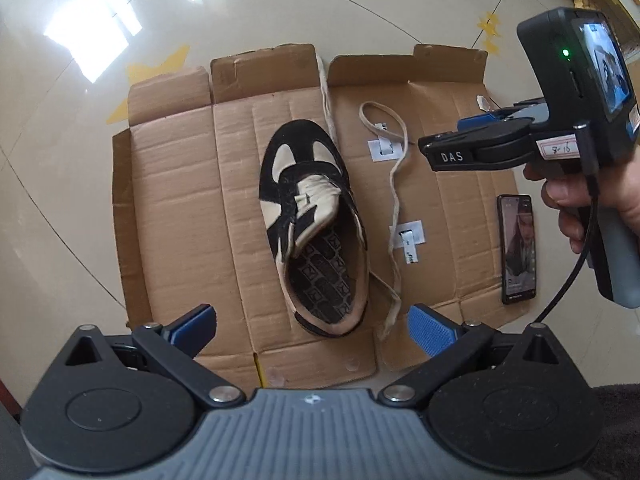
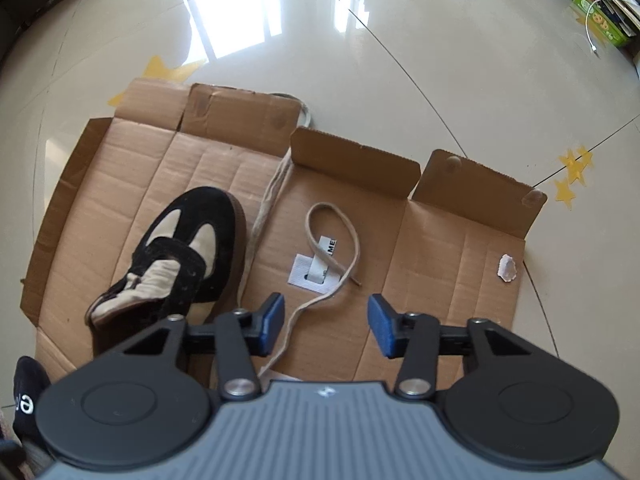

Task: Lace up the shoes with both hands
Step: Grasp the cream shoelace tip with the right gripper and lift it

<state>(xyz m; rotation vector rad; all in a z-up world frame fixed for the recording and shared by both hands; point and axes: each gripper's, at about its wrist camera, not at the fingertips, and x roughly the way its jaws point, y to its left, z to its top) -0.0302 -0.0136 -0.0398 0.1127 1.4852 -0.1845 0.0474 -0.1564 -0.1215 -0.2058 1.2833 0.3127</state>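
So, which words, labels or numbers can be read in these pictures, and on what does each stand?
"DAS": on the right tongs.
Handwritten sticker on that tool: unclear.
"ME": cut-off letters on the white tag on the cardboard.
Phone screen: too small to read.

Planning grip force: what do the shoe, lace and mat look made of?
Shoe: black parts look like matte, napped suede; cream panels smoother, maybe leather. Lace: flat woven fabric, likely cotton, limp and dull. Mat: flattened corrugated cardboard, creased, with flaps.

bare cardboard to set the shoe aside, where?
Free: wide strip of cardboard left of the shoe. Crowded: right of it, where the lace loops past white labels, then the phone.
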